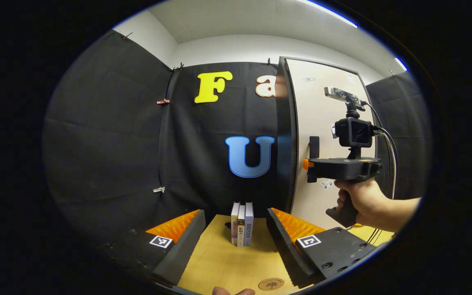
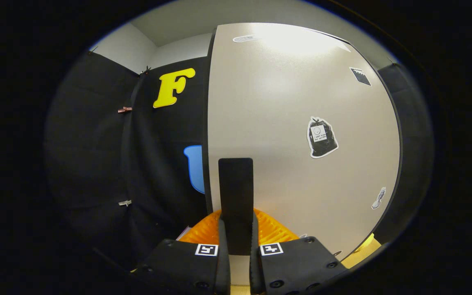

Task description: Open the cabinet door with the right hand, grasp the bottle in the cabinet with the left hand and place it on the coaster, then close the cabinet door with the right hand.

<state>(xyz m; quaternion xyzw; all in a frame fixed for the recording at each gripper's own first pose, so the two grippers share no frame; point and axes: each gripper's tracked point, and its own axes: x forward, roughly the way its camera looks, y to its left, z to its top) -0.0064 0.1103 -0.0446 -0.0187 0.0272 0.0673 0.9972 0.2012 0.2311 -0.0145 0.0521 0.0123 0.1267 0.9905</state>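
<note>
A tall cabinet with a beige door (image 1: pixel 322 110) stands at the right in the left gripper view. The door carries a black vertical handle (image 1: pixel 314 146). A hand holds my right gripper (image 1: pixel 307 170) at that handle. In the right gripper view the door (image 2: pixel 293 102) is close in front, and my right gripper (image 2: pixel 236 225) is shut on the handle (image 2: pixel 236 192), one finger on each side. My left gripper (image 1: pixel 234 214) is open wide over the wooden table (image 1: pixel 219 262). A round wooden coaster (image 1: pixel 271 283) lies near the table's front edge, just right of the left gripper's middle.
Three books (image 1: pixel 242 223) stand upright on the table ahead of the left gripper. The cabinet's dark side edge (image 1: pixel 285 135) faces the books. Stickers (image 2: pixel 322 137) are on the door. A fingertip (image 1: pixel 232 291) shows at the front edge.
</note>
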